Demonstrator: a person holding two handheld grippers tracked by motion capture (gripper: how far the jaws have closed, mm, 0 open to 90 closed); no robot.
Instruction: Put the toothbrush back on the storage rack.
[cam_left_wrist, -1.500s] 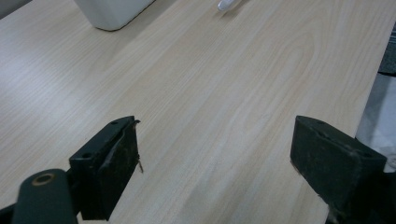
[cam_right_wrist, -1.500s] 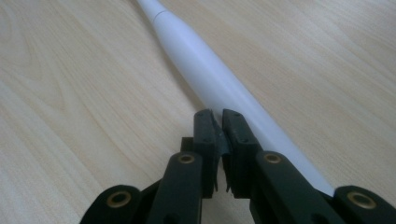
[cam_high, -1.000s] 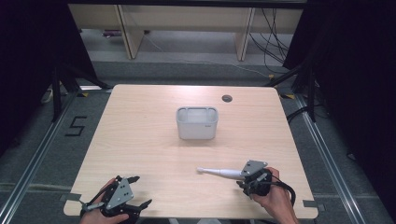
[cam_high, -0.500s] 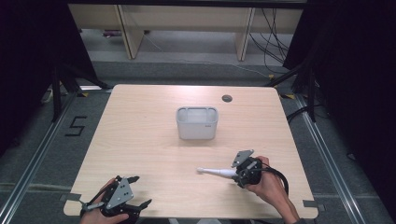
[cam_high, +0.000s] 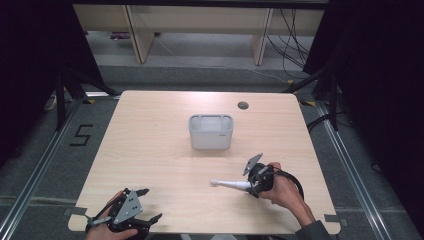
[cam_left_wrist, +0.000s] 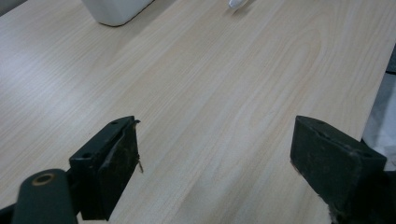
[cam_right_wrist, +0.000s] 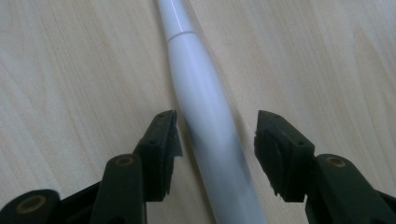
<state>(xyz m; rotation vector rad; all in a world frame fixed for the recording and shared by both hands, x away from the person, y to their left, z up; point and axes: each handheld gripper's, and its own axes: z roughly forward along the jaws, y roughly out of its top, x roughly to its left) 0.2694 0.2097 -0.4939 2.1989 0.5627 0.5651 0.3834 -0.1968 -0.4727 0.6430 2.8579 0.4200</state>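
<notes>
A white, tapered toothbrush-like handle (cam_high: 230, 184) lies flat on the wooden table (cam_high: 150, 150), right of the middle near the front. My right gripper (cam_high: 250, 187) is low over its thick end. In the right gripper view the handle (cam_right_wrist: 205, 116) runs between the two jaws of the right gripper (cam_right_wrist: 217, 133), and both pads stand clear of it. The jaws have just been opening slightly around it. My left gripper (cam_high: 151, 204) rests at the front left corner, open wide and with nothing in it (cam_left_wrist: 215, 154).
A white rectangular bin (cam_high: 211, 137) stands open-topped at the table's middle; its corner (cam_left_wrist: 116, 9) shows at the top of the left gripper view. A round cable hole (cam_high: 243, 105) sits near the far edge. Bare wood lies between the two grippers.
My right gripper has slid left and a little away from the front edge, so its jaws now straddle the white handle's thick end. The handle and the left gripper have stayed put.
</notes>
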